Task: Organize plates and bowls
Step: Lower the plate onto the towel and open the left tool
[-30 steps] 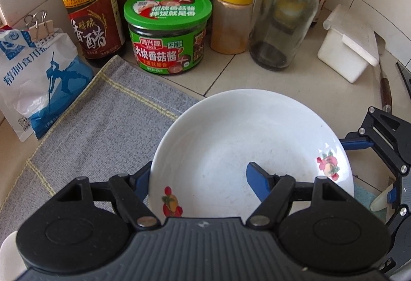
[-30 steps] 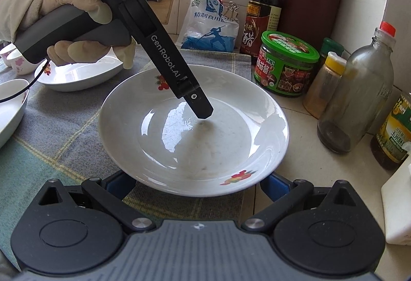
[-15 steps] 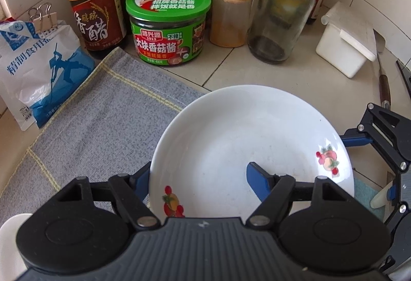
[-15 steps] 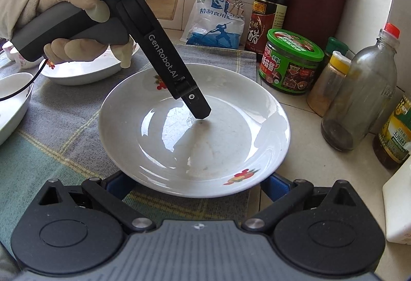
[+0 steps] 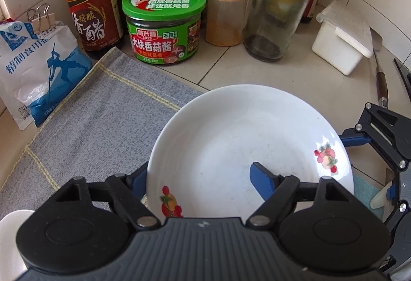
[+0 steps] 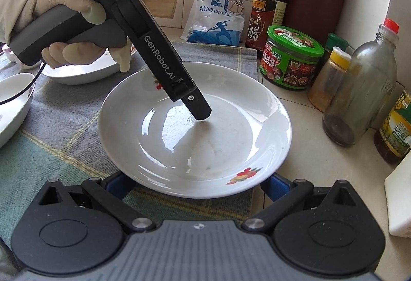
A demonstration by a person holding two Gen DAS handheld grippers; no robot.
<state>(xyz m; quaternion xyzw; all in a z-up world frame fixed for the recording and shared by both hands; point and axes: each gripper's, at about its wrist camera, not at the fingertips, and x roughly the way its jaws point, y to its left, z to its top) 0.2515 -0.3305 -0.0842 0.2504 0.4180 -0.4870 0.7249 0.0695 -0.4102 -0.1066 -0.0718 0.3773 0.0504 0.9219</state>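
A white plate [image 5: 231,147] [image 6: 179,142] with fruit decals lies partly on the grey cloth [image 5: 97,122] and partly on the tiled counter. My left gripper [image 5: 203,178] straddles its near-left rim, one fingertip [image 6: 200,111] inside on the plate's floor and the other outside under the rim. Its jaws are opening and the pads no longer pinch the rim. My right gripper [image 6: 196,186] stands wide open at the plate's near edge, its blue fingers [image 6: 274,183] low beside and under the rim. A gloved hand [image 6: 64,6] holds the left gripper.
A second white plate [image 6: 84,73] and a bowl [image 6: 12,111] sit on the cloth to the left. Behind the plate stand a vinegar bottle [image 5: 90,6], a green-lidded jar [image 5: 161,32], a spice shaker [image 5: 226,14], a glass bottle [image 5: 277,11], a salt bag [image 5: 38,68] and a white box [image 5: 339,42].
The left gripper's inner finger has moved a little away from the rim, widening the jaws. The plate and the right gripper have stayed put.
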